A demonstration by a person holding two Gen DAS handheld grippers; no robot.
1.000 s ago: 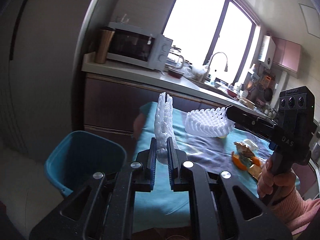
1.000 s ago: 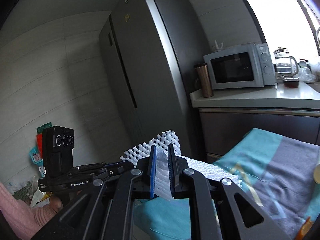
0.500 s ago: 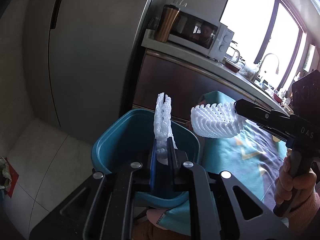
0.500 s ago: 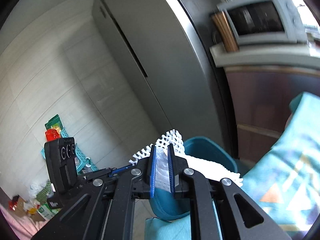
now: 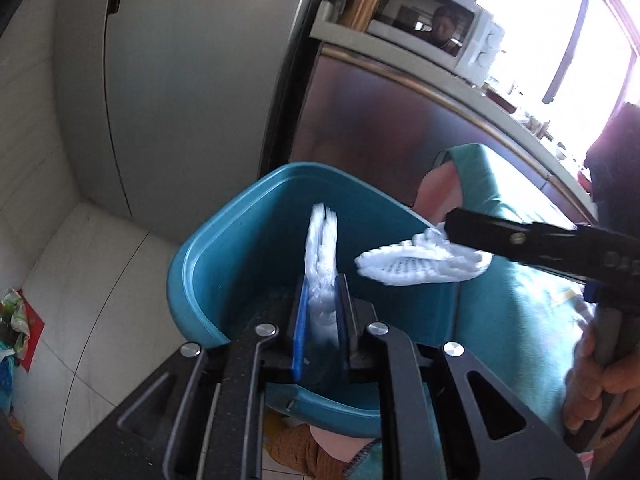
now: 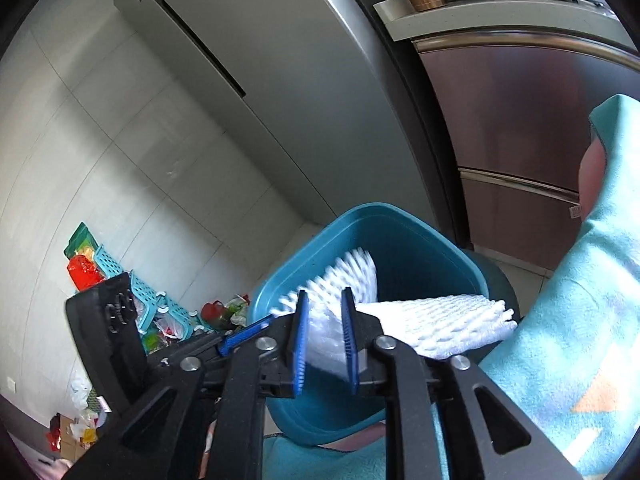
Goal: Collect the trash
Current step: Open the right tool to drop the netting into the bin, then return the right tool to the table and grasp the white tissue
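Observation:
A white foam net [image 5: 320, 248] stands between the pads of my left gripper [image 5: 320, 292], over the mouth of the teal bin [image 5: 224, 248]. The jaws are opening and the net still fills the gap between them. In the left wrist view my right gripper [image 5: 452, 226] comes in from the right with a second foam net [image 5: 420, 266] above the bin's right rim. My right gripper [image 6: 324, 300] is opening too, and its foam net [image 6: 440, 316] still touches both pads, fanned out over the bin [image 6: 400, 232]. The left gripper's blue pad [image 6: 240, 334] shows just to its left.
The bin stands on a tiled floor beside a table draped in a teal cloth [image 6: 580, 320]. A grey fridge [image 5: 180, 80] and steel cabinet fronts [image 6: 520, 120] rise behind it. Baskets and loose bags [image 6: 120, 280] lie along the far wall. A hand [image 5: 600, 368] grips the right tool.
Both grippers came down from over the table to the bin's mouth, each with its net. The gap between each pair of pads has widened a little, and both nets look blurred.

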